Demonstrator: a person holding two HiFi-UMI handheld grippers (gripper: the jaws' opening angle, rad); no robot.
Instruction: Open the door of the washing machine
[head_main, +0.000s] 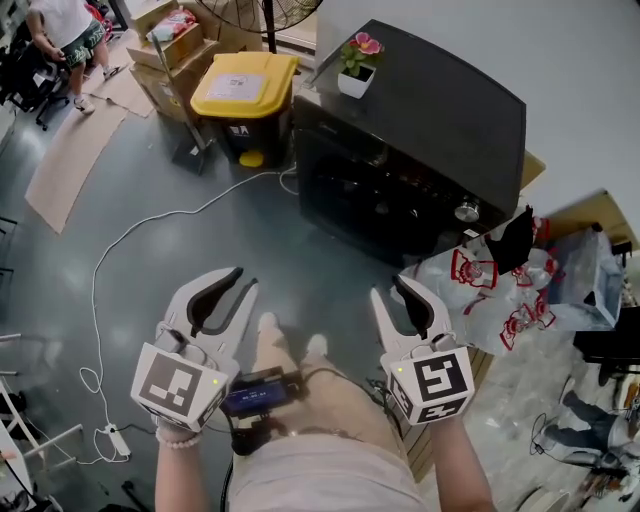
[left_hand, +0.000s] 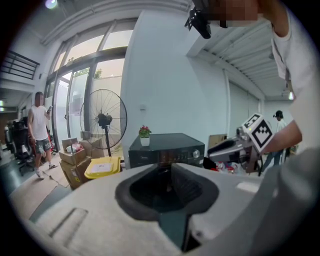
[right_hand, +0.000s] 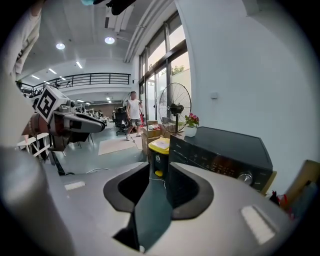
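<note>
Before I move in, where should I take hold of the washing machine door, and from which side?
Grip the door by its edge, on the upright front of the washing machine below the knob, approaching level from the front: the door faces you, not up. No handle shows from here, so look closer before picking the edge.

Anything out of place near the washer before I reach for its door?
A loose white cable snakes over the grey floor toward the black washing machine, a trip risk; red-and-white plastic bags are heaped beside it on the right.

Grey floor (head_main: 200, 262), white wall (head_main: 560, 60), tall windows (left_hand: 75, 97), standing fan (left_hand: 103, 120), yellow-lidded bin (head_main: 245, 85)
</note>
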